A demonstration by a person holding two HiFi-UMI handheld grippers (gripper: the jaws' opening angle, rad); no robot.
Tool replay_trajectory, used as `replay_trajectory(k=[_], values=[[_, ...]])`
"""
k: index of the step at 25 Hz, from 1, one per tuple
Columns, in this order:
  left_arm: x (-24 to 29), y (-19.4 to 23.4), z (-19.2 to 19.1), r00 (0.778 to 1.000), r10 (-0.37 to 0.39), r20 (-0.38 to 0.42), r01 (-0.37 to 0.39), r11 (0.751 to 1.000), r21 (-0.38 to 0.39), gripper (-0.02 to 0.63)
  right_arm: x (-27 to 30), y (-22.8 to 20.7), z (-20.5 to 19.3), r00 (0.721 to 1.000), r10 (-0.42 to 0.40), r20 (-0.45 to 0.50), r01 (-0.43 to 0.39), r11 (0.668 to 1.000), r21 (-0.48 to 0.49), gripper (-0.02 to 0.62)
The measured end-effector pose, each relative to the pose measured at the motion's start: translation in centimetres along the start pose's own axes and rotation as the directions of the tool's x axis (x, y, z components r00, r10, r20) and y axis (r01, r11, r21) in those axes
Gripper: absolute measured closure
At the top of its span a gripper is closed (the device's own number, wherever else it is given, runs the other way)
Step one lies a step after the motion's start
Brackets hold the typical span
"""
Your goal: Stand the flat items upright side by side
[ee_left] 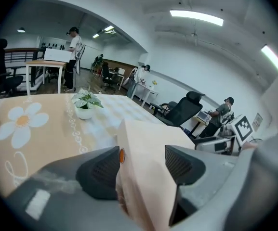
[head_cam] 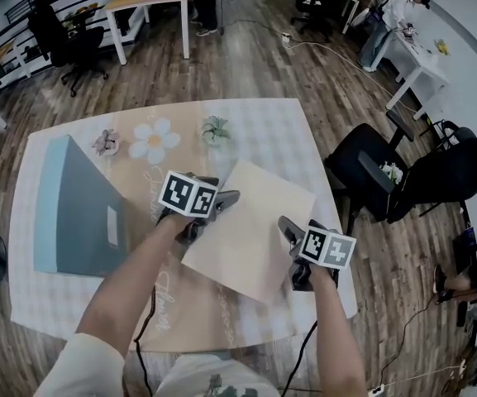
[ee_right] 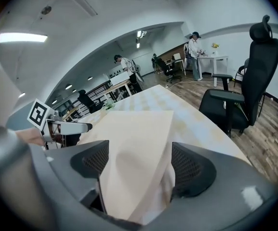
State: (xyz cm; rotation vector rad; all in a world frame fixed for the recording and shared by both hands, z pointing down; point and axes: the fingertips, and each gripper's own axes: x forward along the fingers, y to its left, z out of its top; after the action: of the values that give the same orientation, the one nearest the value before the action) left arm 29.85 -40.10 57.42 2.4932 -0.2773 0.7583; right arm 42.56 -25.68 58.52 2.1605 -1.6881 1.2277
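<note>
While both pairs of jaws stand wide, the left gripper point(ee_left: 141, 167) and right gripper point(ee_right: 139, 165) each straddle an edge of the tan envelope point(head_cam: 250, 230) without clamping it. This looks like the pick-up step: next they must close, then tip it upright beside the blue-grey folder point(head_cam: 81, 213), well off to the left gripper's outer side

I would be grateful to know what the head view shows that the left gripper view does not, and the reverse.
Only the head view shows the blue-grey folder lying flat at the table's left side. Only the left gripper view shows the ceiling lights and the left tool's jaws standing apart with the beige flat item between them. Both show that item, the potted plant, the flower print and the right tool.
</note>
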Motion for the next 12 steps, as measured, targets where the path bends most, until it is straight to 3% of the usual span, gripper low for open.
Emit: replay_trajectory(k=[4,12], values=[[1.7,-0.3,-1.2,0.997,-0.057,-0.054,0.058,0.998,0.011,0.298,1.4,-1.0,-0.2,0.999,0.017,-0.033,-0.016,1.0,0.023,0.184],[2.1,0.2,-1.2,0.994,-0.093,-0.048,0.091,0.994,-0.058,0.298,2.5,-1.0,-0.3,0.995,0.076,-0.072,-0.071,0.995,0.07,0.184]])
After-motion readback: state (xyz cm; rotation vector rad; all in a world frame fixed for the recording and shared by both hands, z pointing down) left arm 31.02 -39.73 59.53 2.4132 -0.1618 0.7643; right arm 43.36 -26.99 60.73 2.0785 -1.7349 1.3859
